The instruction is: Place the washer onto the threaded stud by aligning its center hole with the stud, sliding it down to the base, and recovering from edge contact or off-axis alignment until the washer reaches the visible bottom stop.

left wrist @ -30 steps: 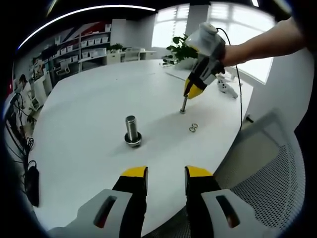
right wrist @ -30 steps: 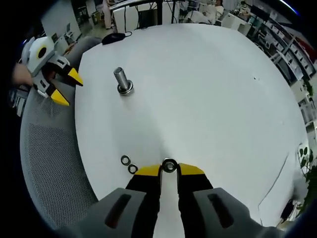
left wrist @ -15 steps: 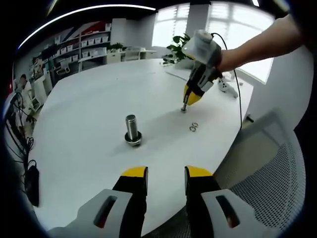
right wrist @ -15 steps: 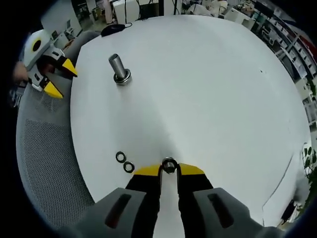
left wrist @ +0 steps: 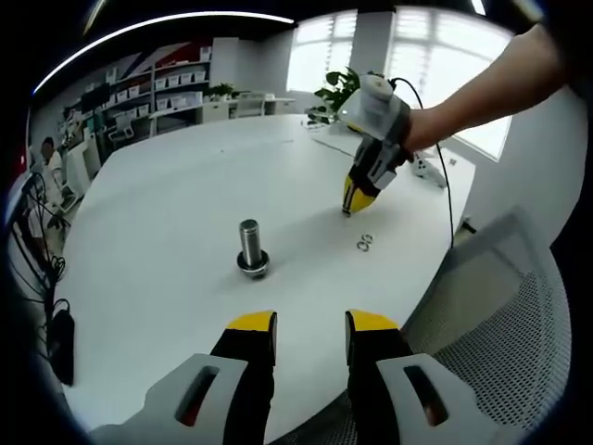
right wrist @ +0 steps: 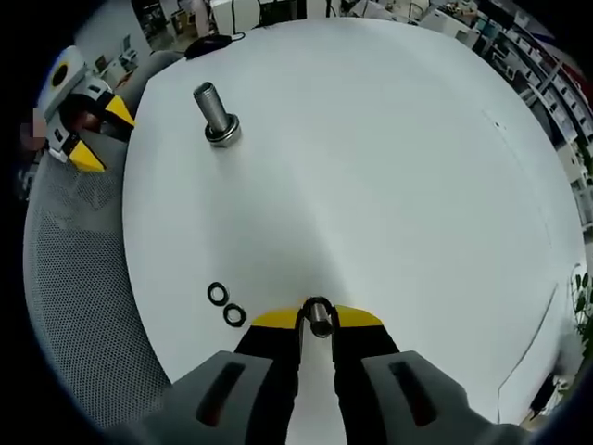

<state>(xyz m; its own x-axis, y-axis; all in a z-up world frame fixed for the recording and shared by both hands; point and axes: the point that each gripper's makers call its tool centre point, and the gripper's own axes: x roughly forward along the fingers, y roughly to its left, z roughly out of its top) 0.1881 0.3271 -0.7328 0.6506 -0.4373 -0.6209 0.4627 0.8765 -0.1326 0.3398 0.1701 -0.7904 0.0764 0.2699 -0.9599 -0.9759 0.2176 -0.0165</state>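
Pinching a small grey metal washer [right wrist: 318, 315] between its yellow tips, right gripper [right wrist: 317, 318] sits at 6 o'clock from the upright threaded steel stud [right wrist: 215, 115]; left gripper [left wrist: 310, 322] hangs open.

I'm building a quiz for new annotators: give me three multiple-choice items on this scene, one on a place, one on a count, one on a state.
1. Where does the threaded stud stand?
A) on the white table
B) on the chair
C) in the left gripper

2. How many loose washers lie on the table?
A) none
B) two
C) five

3. What is the right gripper doing?
A) open, holding nothing
B) shut on a washer
C) gripping the stud

Answers: 1 A, the stud stands upright on the tabletop; 2 B, two rings lie side by side; 3 B, a ring sits between its fingers.
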